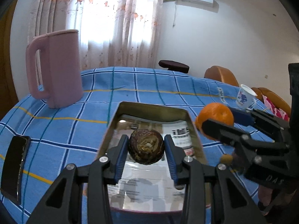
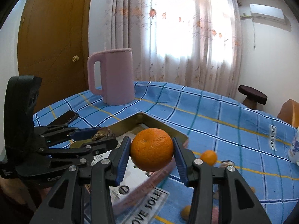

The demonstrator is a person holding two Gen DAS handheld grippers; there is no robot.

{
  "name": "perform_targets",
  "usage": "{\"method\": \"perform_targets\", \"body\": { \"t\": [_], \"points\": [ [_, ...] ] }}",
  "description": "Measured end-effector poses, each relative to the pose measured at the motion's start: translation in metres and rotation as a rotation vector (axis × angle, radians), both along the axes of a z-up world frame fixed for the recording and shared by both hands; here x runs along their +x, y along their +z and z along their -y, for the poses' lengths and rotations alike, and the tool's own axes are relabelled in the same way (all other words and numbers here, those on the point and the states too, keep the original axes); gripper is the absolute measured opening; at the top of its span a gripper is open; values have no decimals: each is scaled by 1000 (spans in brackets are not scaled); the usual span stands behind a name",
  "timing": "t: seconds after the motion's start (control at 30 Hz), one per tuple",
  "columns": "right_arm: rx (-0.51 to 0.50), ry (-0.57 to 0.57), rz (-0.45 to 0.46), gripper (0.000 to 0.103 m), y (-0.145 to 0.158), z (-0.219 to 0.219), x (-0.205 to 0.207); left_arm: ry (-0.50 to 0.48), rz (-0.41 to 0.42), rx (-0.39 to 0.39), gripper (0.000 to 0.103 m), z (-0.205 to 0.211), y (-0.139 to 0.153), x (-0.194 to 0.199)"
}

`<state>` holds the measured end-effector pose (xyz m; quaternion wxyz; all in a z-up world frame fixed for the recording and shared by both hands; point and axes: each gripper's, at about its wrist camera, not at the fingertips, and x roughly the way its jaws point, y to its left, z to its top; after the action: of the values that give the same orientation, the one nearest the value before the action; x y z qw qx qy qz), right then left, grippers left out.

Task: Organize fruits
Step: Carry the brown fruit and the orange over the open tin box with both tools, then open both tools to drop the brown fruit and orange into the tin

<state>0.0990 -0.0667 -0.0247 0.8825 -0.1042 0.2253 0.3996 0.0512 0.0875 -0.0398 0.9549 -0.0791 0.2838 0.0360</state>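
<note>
Fruits sit in both tongs above a worktop (image 1: 56,130) covered in a blue checked cloth. The left tongs (image 1: 146,149) are closed on a dark brown, wrinkled round fruit (image 1: 146,148), their blue pads pressing its two sides. This fruit hangs over a shallow metal tin (image 1: 192,128) with a shiny gold rim, which lies open on the cloth with printed paper showing inside it.

The right tongs (image 2: 151,149) are closed on an orange (image 2: 151,149), pads touching both sides. From the right wrist view the orange hangs over the near right corner of the tin (image 2: 168,128). In the left wrist view the same orange (image 1: 214,117) shows just right of the tin, clamped in the right tongs (image 1: 222,123). In the right wrist view the left tongs (image 2: 97,136) reach in from the left with the brown fruit (image 2: 102,133) at their tips.

A small orange fruit (image 2: 208,157) lies on the cloth just right of the right tongs, and another bit of orange (image 2: 186,211) shows lower down, partly hidden. A tall pink jug (image 1: 56,69) with a handle stands at the far left of the worktop. A dark phone (image 1: 15,166) lies flat near the left edge. A white cup (image 1: 244,97) with a blue pattern stands at the far right. Behind are a curtained window and a wooden door.
</note>
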Motion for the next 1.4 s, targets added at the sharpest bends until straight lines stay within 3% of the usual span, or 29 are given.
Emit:
{"method": "perform_targets", "body": {
  "t": [0.53,0.63,0.7,0.73,0.9,1.07,1.2,1.4],
  "points": [
    [-132,62,-100,48,-41,-42,7,43,-51,10,42,-19,-10,8],
    [-141,65,-113,50,-42,-43,4,39,-43,16,51,-15,-8,5],
    [-124,63,-91,55,-37,-38,-2,42,-24,18,65,-13,-4,1],
    [-118,59,-84,56,-33,-34,-4,41,-6,16,66,-10,0,-4],
    [-82,-3,-6,56,-13,22,-23,13,68,7,80,8,16,-24],
    [-59,-191,-4,57,-11,100,-26,-63,98,2,81,45,22,-26],
    [-59,-339,-43,57,-22,150,-17,-143,78,24,81,83,17,-17],
    [-60,-381,-127,57,-42,176,-1,-222,30,45,81,125,6,-2]
  ]
}}
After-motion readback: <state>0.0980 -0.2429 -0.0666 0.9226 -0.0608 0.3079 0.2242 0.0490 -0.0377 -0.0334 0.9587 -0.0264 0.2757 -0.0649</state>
